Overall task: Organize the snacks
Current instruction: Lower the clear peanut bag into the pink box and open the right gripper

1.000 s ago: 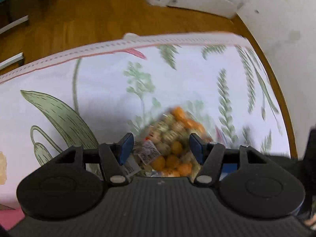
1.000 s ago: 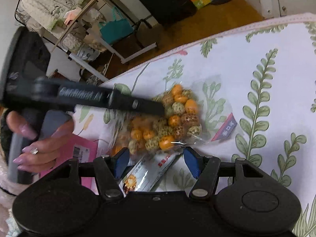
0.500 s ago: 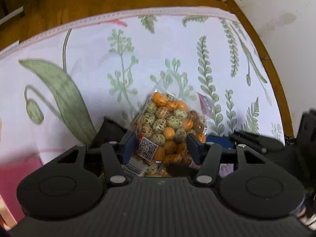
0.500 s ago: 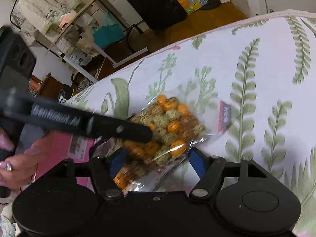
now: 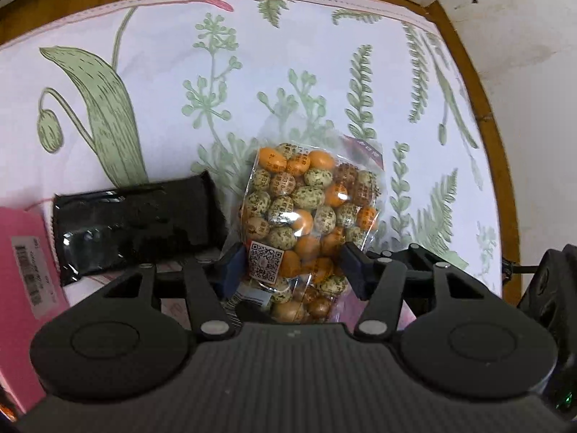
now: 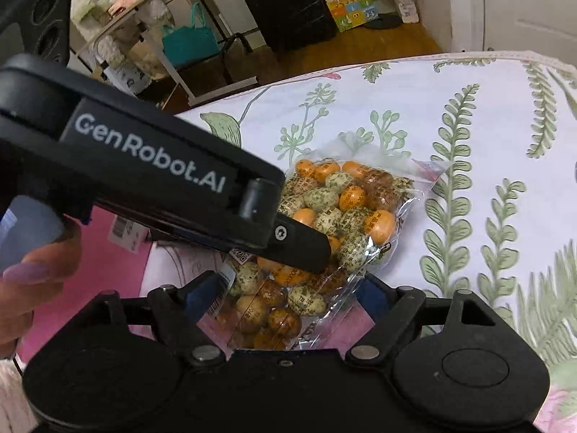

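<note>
A clear bag of orange and speckled coated nuts (image 5: 306, 209) lies on the leaf-print tablecloth (image 5: 162, 83). My left gripper (image 5: 290, 270) stands wide over its near end, jaws either side of the bag, not pinching it. In the right wrist view the same bag (image 6: 335, 216) lies between my right gripper's (image 6: 281, 296) spread jaws, which are also apart from it. The left gripper's black arm (image 6: 144, 176) crosses over the bag from the left. A black snack packet (image 5: 133, 223) lies left of the bag.
A pink package with a barcode label (image 5: 25, 274) lies at the left, also in the right wrist view (image 6: 119, 263). The wooden table edge (image 5: 479, 115) and a white wall are at the right. A black suitcase (image 6: 285, 3) and a rack stand on the floor beyond.
Both grippers have moved in closer over the bag of nuts, which now lies flatter and farther onto the table. The black packet has come into the left wrist view.
</note>
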### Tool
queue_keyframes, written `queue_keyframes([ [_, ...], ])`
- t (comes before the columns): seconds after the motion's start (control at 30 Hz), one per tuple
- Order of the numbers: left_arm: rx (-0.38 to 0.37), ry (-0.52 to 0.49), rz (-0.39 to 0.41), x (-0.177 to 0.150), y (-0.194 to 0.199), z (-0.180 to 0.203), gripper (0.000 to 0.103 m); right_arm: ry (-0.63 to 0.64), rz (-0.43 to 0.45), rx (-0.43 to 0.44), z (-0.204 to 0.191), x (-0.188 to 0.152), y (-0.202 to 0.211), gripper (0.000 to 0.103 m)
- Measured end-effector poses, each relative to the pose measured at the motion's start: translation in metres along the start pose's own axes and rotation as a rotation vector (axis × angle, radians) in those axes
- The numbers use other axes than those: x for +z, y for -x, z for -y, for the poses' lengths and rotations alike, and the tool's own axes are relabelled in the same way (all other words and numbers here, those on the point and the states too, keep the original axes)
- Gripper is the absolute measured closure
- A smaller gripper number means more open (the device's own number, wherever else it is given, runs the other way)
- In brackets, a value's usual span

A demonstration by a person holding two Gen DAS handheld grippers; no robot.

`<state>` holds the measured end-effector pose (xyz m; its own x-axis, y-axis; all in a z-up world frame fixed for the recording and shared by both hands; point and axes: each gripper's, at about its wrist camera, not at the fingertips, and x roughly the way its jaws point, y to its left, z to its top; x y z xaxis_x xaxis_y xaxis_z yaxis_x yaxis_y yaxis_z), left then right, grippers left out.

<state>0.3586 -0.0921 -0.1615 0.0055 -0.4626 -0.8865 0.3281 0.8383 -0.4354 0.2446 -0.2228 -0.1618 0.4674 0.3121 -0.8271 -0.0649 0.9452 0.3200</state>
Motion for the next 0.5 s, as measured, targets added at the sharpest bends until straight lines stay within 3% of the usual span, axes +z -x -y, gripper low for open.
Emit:
queue_keyframes([
  [0.03,-0.007,-0.002,0.005,-0.003,0.001,-0.001,0.047,0.008,-0.002,0.008,0.001,-0.001,0.002,0.026],
  [0.13,-0.022,0.006,0.026,-0.01,0.004,0.0,0.047,-0.023,-0.015,0.056,0.008,0.002,0.007,0.033],
  [0.5,-0.016,0.042,0.001,-0.052,0.046,0.017,0.047,-0.081,-0.096,0.158,-0.003,-0.011,0.052,0.036],
])
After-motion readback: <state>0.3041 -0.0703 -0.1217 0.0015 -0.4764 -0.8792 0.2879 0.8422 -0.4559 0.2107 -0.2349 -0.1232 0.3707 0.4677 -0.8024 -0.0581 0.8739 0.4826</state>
